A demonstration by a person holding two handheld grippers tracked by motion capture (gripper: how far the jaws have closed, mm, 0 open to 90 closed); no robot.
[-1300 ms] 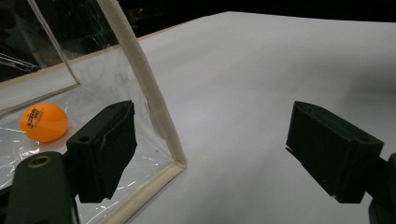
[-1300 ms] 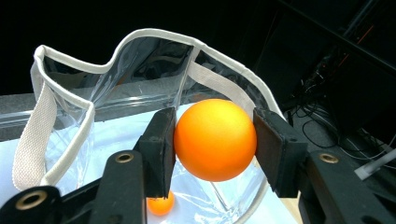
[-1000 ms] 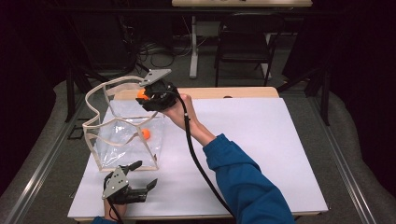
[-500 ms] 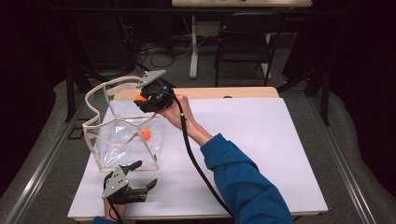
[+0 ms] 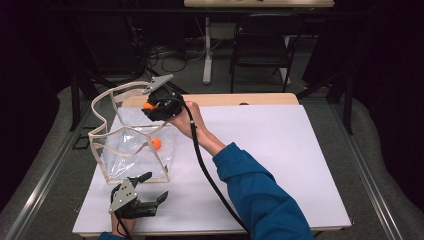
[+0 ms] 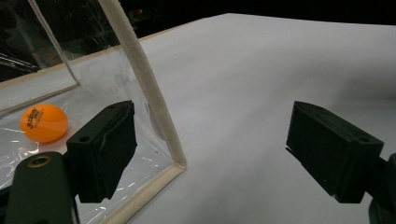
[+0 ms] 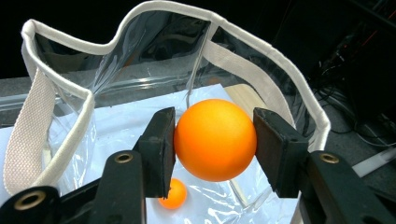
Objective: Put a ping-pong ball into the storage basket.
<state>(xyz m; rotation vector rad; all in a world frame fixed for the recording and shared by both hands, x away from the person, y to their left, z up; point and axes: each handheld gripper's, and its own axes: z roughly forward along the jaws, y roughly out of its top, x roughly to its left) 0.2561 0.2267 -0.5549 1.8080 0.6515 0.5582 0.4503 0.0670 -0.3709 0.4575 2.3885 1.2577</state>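
Reaching forward over the table (image 5: 280, 150), a blue-sleeved arm holds the right gripper (image 7: 215, 140) clamped on an orange ball (image 7: 215, 139) above the clear bag (image 5: 131, 145), little changed from moments earlier; the left gripper (image 6: 212, 149) rests with jaws spread beside the bag, where another ball (image 6: 44, 122) lies.
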